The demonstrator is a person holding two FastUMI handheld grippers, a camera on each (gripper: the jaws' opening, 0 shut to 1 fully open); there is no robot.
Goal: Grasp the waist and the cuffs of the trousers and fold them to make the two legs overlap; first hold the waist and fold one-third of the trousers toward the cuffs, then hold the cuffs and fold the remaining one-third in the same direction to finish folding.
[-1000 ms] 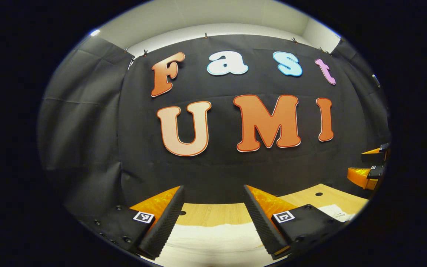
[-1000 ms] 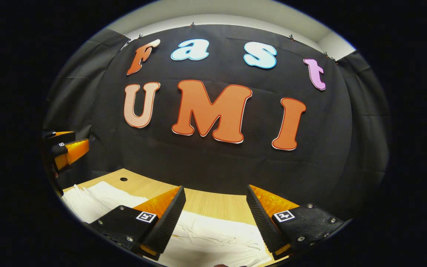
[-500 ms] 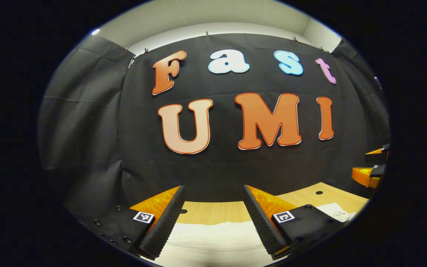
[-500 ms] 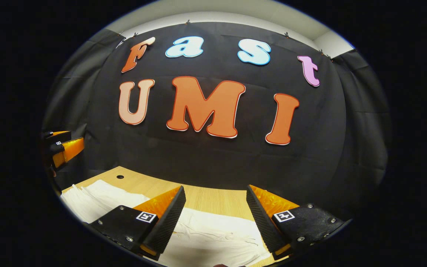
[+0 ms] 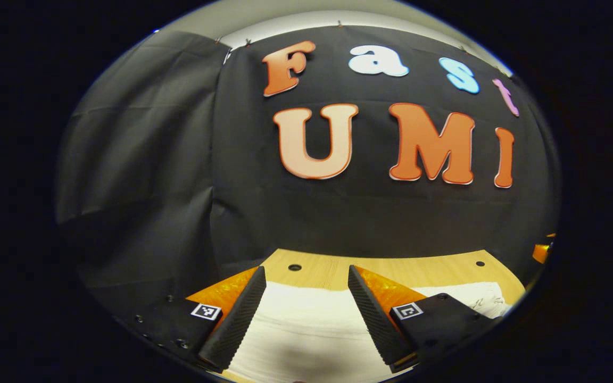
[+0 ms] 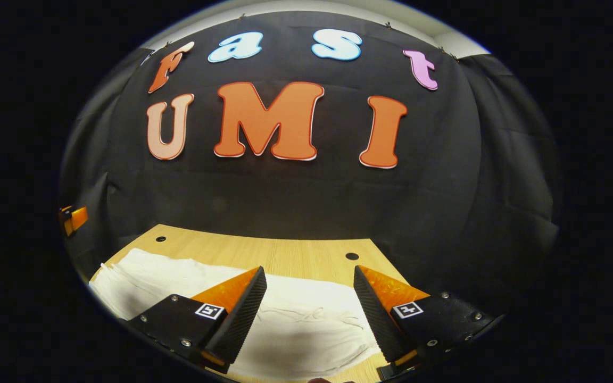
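White trousers (image 5: 306, 330) lie flat on the wooden table (image 5: 391, 268). In the left gripper view my left gripper (image 5: 306, 279) hovers open above one end of the cloth, nothing between its fingers. The right gripper view has the trousers (image 6: 296, 319) spread from left to centre, with a drawstring and wrinkles near the middle, so this looks like the waist end. My right gripper (image 6: 309, 276) is open above that end, apart from the cloth. The other gripper's tip (image 6: 72, 219) shows at the far left edge.
The table (image 6: 285, 252) has small round holes near its back edge (image 6: 351, 256). Black booth cloth hangs close behind the table and on both sides. Bare wood lies between the trousers and the back wall.
Both grippers have tilted down and moved forward over the trousers, so more table and cloth show. Each sees less of the other gripper at its edge. Both stay open.
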